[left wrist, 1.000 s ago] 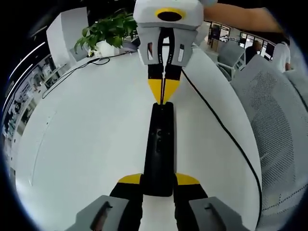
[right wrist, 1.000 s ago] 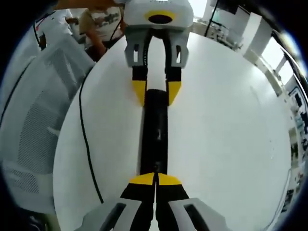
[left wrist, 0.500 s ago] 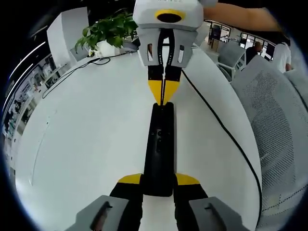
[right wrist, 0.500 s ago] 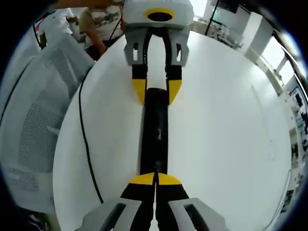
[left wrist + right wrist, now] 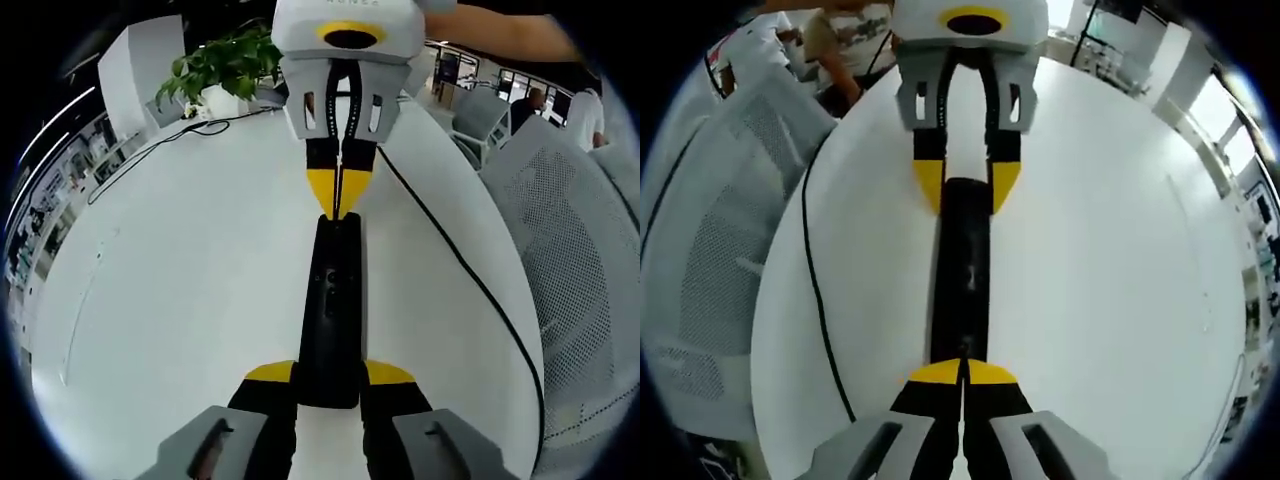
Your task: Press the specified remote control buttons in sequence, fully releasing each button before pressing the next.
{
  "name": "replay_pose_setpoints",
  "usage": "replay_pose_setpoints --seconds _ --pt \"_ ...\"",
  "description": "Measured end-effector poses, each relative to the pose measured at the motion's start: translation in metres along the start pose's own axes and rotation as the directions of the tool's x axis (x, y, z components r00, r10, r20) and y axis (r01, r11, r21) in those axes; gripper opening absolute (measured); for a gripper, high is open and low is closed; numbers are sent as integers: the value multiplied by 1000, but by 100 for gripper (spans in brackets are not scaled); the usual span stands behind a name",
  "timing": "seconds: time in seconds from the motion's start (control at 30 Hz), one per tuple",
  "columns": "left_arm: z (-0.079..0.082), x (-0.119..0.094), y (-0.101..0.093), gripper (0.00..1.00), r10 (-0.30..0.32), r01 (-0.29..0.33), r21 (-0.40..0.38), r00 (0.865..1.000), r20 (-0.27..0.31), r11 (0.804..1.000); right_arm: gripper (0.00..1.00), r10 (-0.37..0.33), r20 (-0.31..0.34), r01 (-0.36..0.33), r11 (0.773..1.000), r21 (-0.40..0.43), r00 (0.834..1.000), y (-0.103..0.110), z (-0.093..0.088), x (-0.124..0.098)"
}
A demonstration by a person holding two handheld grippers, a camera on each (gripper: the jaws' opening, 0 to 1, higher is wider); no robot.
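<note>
While its two yellow-tipped jaws sit on either side of the near end of the black remote control [image 5: 332, 310], the left gripper [image 5: 329, 380] pinches that slim bar and steadies it flat on the white table [image 5: 190, 280]. In the right gripper view the same grip appears from the far side, the left gripper [image 5: 967, 186] clasping the far end of the remote control [image 5: 962, 280] between its tips.

The right gripper [image 5: 962, 372] has its yellow tips pressed together with no gap, resting at the near end of the remote as that view shows it; whether they bear down on a button cannot be told. From the left gripper view, the right gripper [image 5: 338, 190] comes in from the top, its joined tips meeting the far end of the remote.

Outward from the grippers, a black cable [image 5: 470, 270] runs across the table just beside the remote on its right and curves toward the table edge; it lies apart from both grippers and crosses nothing they hold. A white mesh-backed chair [image 5: 570, 250] stands past the table edge on that side. At the far end of the table a leafy green plant [image 5: 225, 62] sits in a white pot, with another dark cord [image 5: 165, 140] trailing from near it across the tabletop.
</note>
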State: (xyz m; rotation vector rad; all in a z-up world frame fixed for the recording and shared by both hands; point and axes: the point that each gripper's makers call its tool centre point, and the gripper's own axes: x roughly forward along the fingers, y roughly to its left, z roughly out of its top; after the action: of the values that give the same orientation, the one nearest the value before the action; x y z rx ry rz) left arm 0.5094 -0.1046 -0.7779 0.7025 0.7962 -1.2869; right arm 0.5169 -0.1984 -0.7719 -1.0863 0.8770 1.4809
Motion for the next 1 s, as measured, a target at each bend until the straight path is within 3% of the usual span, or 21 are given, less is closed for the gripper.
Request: replay_pose_setpoints --seconds 0.3,1.0 --pt "0 0 0 23 -2 3 6 1000 -10 1000 0 -11 56 9 1000 29 998 -1 0 -2" --pt "0 0 -1 23 -2 2 5 1000 -15 1000 0 -33 50 33 999 -2 998 -5 10 -16"
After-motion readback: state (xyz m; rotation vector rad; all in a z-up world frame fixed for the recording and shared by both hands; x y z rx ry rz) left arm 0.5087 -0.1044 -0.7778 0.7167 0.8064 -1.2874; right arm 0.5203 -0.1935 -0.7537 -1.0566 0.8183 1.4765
